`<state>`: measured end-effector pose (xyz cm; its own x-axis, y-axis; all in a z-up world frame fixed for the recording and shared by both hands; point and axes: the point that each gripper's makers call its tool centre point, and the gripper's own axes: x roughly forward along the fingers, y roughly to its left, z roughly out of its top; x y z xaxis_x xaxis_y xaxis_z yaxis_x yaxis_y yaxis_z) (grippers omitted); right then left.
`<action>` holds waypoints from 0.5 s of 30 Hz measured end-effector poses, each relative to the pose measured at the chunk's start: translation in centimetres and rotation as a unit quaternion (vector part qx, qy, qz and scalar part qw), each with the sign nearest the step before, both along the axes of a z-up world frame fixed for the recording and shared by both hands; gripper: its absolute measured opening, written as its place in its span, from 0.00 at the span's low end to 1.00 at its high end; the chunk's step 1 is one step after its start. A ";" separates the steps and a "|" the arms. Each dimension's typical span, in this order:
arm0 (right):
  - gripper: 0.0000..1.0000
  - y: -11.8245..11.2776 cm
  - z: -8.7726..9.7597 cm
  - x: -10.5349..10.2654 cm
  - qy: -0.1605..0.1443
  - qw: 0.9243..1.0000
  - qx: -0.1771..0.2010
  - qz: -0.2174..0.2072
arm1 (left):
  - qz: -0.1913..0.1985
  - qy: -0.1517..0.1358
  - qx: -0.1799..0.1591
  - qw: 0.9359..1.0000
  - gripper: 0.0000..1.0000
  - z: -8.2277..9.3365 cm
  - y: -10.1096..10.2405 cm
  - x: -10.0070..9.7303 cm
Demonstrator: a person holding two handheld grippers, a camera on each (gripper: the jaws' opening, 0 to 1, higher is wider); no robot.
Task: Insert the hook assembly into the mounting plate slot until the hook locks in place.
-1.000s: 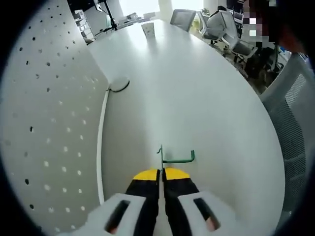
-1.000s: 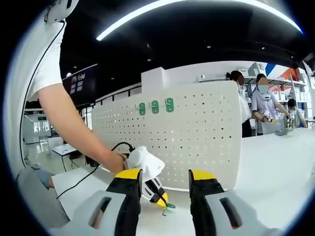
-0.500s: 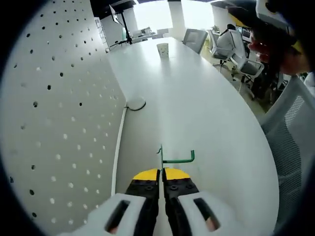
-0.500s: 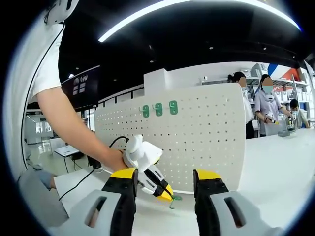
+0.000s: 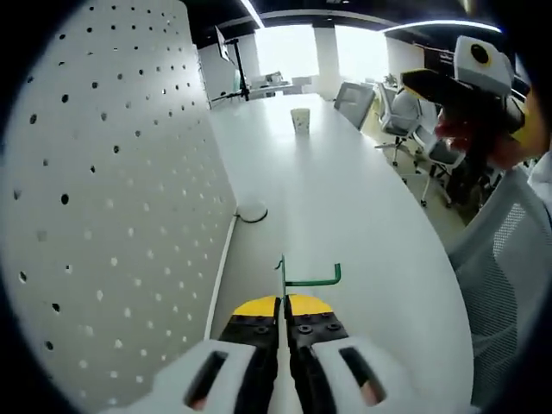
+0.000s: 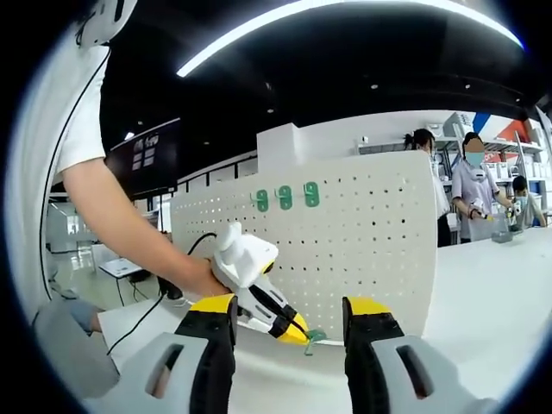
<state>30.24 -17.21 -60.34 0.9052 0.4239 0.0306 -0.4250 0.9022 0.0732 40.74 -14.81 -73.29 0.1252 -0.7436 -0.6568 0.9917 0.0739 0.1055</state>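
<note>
My left gripper [image 5: 284,301] is shut on a green wire hook [image 5: 304,278], whose arm points right above the yellow tips. The white pegboard mounting plate [image 5: 103,216] stands close on the left of that view, over the white table [image 5: 345,207]. In the right gripper view the left gripper [image 6: 297,332] shows with the green hook [image 6: 314,335] held near the lower part of the pegboard [image 6: 345,241]. Three green hooks [image 6: 285,197] hang along the pegboard's top. My right gripper [image 6: 291,312] stands open with nothing between its jaws, some way back from the board.
A paper cup [image 5: 300,119] stands far down the table. A black cable [image 5: 253,213] lies at the pegboard's foot. Office chairs [image 5: 405,129] line the table's right side. A person's arm [image 6: 129,224] holds the left gripper. Other people [image 6: 470,190] stand at the back right.
The left gripper has tilted up and moved closer along the pegboard with the hook still in it. In the right gripper view the held hook has shifted right toward the board's lower holes.
</note>
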 end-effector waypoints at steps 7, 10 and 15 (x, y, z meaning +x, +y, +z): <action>0.47 0.3 0.6 0.0 -0.006 1.000 0.001 0.005 | 0.012 0.009 -0.033 0.999 0.02 1.8 0.1 -0.4; 0.47 0.6 1.0 0.1 -0.010 1.000 0.000 0.006 | 0.013 0.004 -0.041 0.999 0.02 2.4 0.4 -0.7; 0.47 0.9 1.4 0.1 -0.015 1.000 0.002 0.010 | 0.021 -0.004 -0.056 0.998 0.02 3.6 0.7 -0.6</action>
